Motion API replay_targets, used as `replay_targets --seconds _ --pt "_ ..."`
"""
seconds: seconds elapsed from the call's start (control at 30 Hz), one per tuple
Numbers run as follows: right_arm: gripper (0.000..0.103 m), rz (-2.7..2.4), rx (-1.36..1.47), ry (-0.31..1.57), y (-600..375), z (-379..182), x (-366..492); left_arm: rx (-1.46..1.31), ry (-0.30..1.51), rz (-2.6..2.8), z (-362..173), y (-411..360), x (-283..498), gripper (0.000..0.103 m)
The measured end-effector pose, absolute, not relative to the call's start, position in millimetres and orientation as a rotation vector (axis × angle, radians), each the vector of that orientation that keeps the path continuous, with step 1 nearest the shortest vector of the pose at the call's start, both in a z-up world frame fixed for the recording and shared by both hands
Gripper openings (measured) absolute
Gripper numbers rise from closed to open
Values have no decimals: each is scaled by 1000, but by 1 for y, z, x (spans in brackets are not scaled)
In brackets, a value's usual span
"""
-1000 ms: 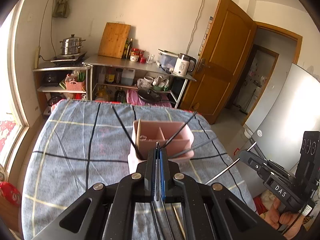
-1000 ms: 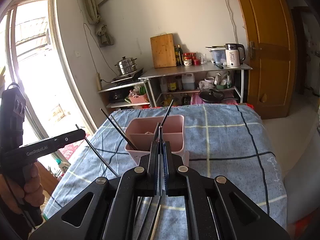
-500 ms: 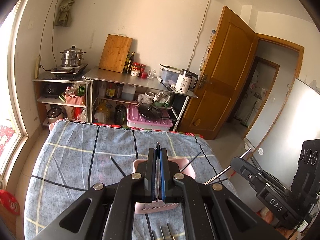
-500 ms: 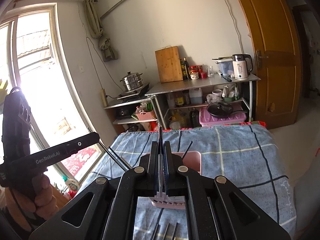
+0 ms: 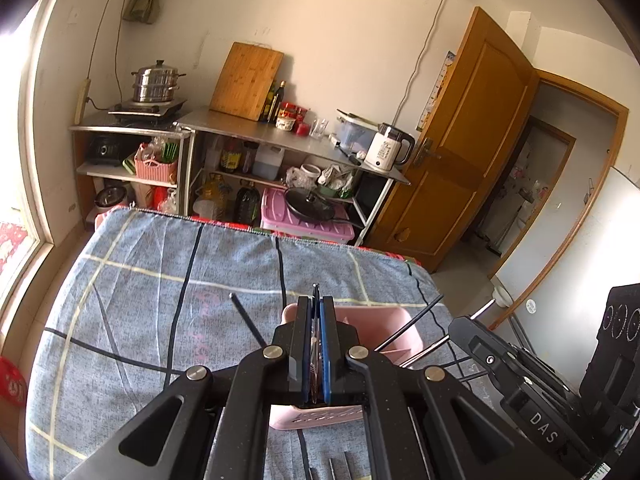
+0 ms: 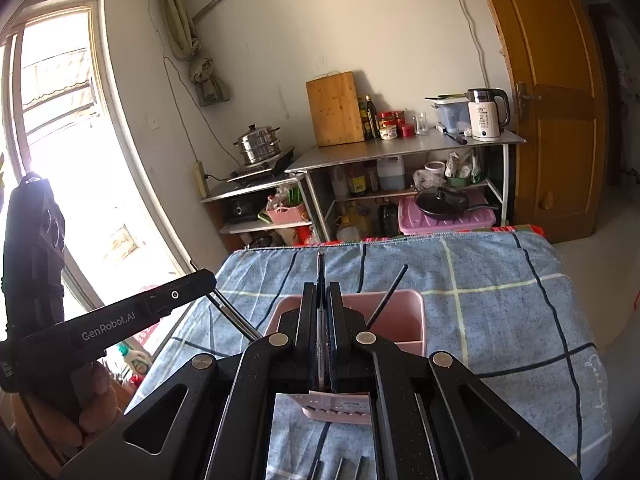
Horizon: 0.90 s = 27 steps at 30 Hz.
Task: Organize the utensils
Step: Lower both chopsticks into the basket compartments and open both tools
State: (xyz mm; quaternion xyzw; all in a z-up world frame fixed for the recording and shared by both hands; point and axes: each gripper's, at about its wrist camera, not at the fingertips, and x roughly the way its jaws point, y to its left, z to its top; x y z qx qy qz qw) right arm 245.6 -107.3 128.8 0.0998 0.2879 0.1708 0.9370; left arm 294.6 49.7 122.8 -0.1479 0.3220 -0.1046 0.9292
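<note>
A pink utensil holder stands on the blue checked cloth, with dark chopsticks leaning out of it. My left gripper is shut on a thin utensil handle and is held above the holder's near side. My right gripper is shut on a thin metal utensil whose tip sticks up past the fingers, also above the holder. Each gripper shows in the other's view: the right one, the left one. Utensil ends lie on the cloth below.
The cloth-covered table ends at a far edge in front of metal shelves with a kettle, pots and bottles. A window is to the left, a wooden door to the right.
Both grippers have risen and pulled back, so the holder now sits lower and partly under the fingers. Both stay shut on their utensils.
</note>
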Motion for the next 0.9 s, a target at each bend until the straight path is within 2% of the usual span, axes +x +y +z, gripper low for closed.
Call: replay_targets --seconds 0.33,0.7,0.9 --pt "5 336 175 638 -104 110 253 -263 700 -228 102 39 298 4" --pt "9 349 144 660 -105 114 253 -201 682 -214 110 31 292 5" --pt "14 353 143 634 -113 121 242 -208 656 -198 117 39 276 12"
